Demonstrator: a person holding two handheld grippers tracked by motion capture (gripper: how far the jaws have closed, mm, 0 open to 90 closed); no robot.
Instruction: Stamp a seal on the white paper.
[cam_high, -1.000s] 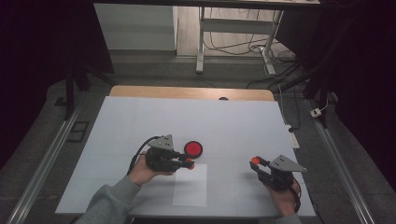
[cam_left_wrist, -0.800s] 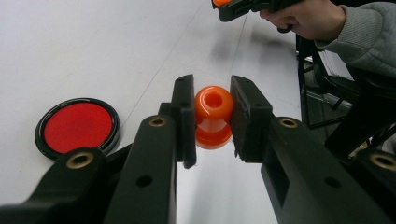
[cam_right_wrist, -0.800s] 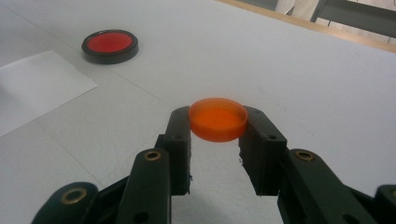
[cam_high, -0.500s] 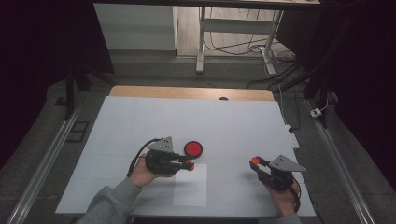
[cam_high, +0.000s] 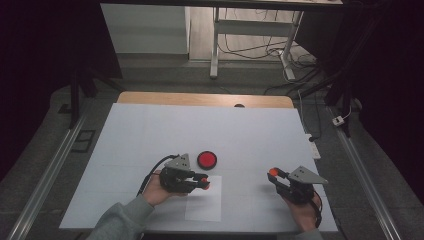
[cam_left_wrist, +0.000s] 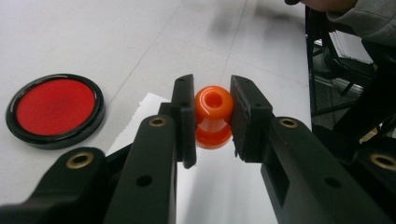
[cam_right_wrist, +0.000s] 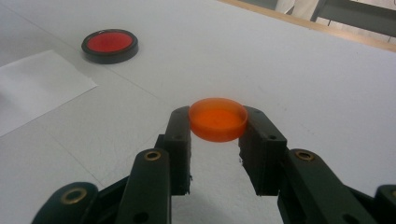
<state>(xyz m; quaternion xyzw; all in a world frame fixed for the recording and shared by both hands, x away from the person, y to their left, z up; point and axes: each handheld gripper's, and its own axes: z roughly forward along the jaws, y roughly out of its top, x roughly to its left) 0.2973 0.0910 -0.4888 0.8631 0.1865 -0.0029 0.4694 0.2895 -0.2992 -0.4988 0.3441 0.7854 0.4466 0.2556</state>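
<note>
A wide white table (cam_high: 150, 130) stretches away from the person, with a strip of bare wood along its far edge and dark floor, rails and cables around it. A sheet of white paper (cam_high: 204, 207) lies flat on the table near the front edge, between the person's two hands.

The left hand (cam_high: 156, 189), in a grey sleeve, comes in from the bottom and holds the left gripper (cam_high: 204, 181) low over the paper's far left corner, pointing to the right. The right hand (cam_high: 302, 212) holds the right gripper (cam_high: 273, 172) well apart from it, off the paper to the right, pointing toward the far left.

A round red disc with a black rim (cam_high: 206, 159) lies flat on the table just beyond the left gripper, near the paper's far edge.

In the left gripper view, the two black jaws are clamped on a small orange knob (cam_left_wrist: 213, 116) with a rounded, hollow-topped head and a flared base; the pads press its sides and it hangs above the paper.

In the right gripper view, the jaws are clamped on a shallow orange cap (cam_right_wrist: 217, 118), open side up, held above the bare table. The red disc lies farther off, at the upper left of that view.
</note>
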